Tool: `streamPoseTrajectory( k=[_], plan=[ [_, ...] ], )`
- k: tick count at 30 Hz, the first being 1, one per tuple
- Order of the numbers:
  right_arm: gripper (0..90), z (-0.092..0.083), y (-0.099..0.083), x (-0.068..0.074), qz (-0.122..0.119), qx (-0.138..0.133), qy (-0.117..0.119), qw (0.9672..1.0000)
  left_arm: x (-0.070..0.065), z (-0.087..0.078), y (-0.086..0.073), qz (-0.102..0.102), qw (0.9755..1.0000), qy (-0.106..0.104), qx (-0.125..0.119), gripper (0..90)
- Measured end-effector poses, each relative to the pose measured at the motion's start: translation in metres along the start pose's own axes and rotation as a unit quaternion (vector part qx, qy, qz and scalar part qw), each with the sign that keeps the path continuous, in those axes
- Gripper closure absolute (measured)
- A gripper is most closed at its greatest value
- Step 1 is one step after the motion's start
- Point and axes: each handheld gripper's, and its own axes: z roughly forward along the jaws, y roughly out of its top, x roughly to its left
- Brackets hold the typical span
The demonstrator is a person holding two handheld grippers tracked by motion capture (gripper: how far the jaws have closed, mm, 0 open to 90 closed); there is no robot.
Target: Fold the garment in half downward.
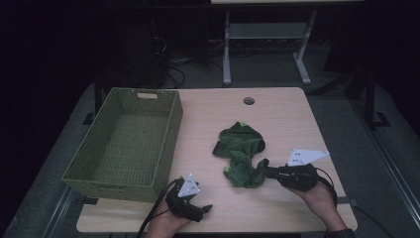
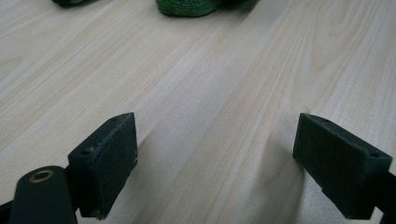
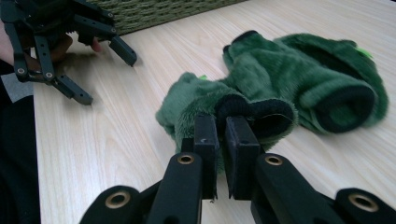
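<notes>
Standing at the near edge of a pale wooden table (image 1: 287, 111), a person reaches in with a gripper in each hand.

Item one: right gripper (image 1: 265, 171), at about four o'clock on the tabletop. Right hand (image 1: 317, 191) wrapped around its body, forearm coming up from the near edge, tool lying low and pointing toward nine o'clock. Grey three-cornered plate (image 1: 306, 156) on top. In the right gripper view its jaws stand nearly together, pinched on a dark-edged fold of the green plush garment (image 3: 299, 84).

Item two: green plush garment (image 1: 240, 148), fuzzy, dark green with small bright green spots, crumpled at the centre of the table. One lobe lies toward twelve o'clock, a second bunched lobe toward five o'clock, the latter touching the right gripper's tips. A black-lined opening shows in the right gripper view.

Item three: left gripper (image 1: 205, 209), at about seven o'clock near the table's front edge, held in the left hand (image 1: 163, 223), tips pointing toward three o'clock. Jaws spread wide over bare wood, holding nothing, clear of the garment.

Item four: woven green basket (image 1: 81, 168), rectangular, at nine to ten o'clock, with a handle slot in its far wall.

Item five: round cable hole (image 1: 248, 101) at twelve o'clock.
</notes>
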Motion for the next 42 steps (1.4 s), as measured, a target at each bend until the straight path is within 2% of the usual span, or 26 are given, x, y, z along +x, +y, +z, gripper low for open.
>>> streamPoseTrajectory(
  k=[9,13,16,18,21,22,27,28,29,31,32,33,35,37,42],
  plan=[
    [83.4,0.023,0.016,0.003,-0.017,0.004,0.018,0.9997,0.0,0.0,0.0,0.0,1.0,0.001,-0.002,13.0],
    [82.6,0.042,0.023,0.002,-0.018,0.011,0.028,0.9994,0.0,0.0,0.0,0.0,1.0,0.001,-0.001,13.0],
    [81.8,0.049,0.025,0.002,-0.018,0.015,0.032,0.9992,0.0,0.0,0.0,0.001,1.0,0.001,0.0,13.0],
    [79.0,0.061,0.028,0.001,-0.016,0.023,0.038,0.9989,0.0,0.0,0.0,0.0,1.0,0.001,-0.001,13.0],
    [76.5,0.071,0.031,0.001,-0.015,0.026,0.037,0.9988,-0.001,0.001,0.0,-0.006,1.0,0.0,-0.005,13.0],
    [77.2,0.072,0.033,0.001,-0.016,0.022,0.034,0.999,0.0,0.0,0.0,-0.002,1.0,0.001,-0.003,13.0],
    [85.8,0.071,0.035,-0.005,-0.005,0.006,0.017,0.9998,0.0,0.0,0.0,0.0,1.0,0.002,-0.003,13.0],
    [87.4,0.073,0.034,-0.007,0.004,0.01,0.007,0.9999,0.0,0.0,0.0,-0.003,1.0,0.0,-0.003,13.0],
    [89.4,0.078,0.031,-0.011,0.01,0.026,-0.003,0.9996,0.0,0.0,0.0,-0.001,1.0,0.001,-0.001,13.0],
    [89.5,0.081,0.03,-0.012,0.014,0.033,-0.003,0.9993,-0.001,0.0,0.0,-0.004,1.0,0.0,-0.003,13.0],
    [89.6,0.089,0.025,-0.015,0.014,0.055,-0.002,0.9984,-0.001,0.0,0.0,-0.003,1.0,0.0,-0.003,13.0],
    [89.7,0.092,0.024,-0.014,0.015,0.065,-0.001,0.9978,0.0,0.0,0.0,-0.003,1.0,0.0,-0.003,13.0],
    [89.7,0.095,0.022,-0.013,0.015,0.073,-0.002,0.9972,-0.001,0.0,0.0,-0.003,1.0,0.0,-0.003,13.0],
    [89.8,0.105,0.018,-0.013,0.013,0.093,0.005,0.9956,-0.001,0.0,0.0,-0.004,1.0,0.0,-0.003,13.0],
    [90.0,0.107,0.016,-0.014,0.028,0.103,0.008,0.9942,0.0,0.0,0.0,-0.001,1.0,0.0,0.0,12.9]
  ],
)
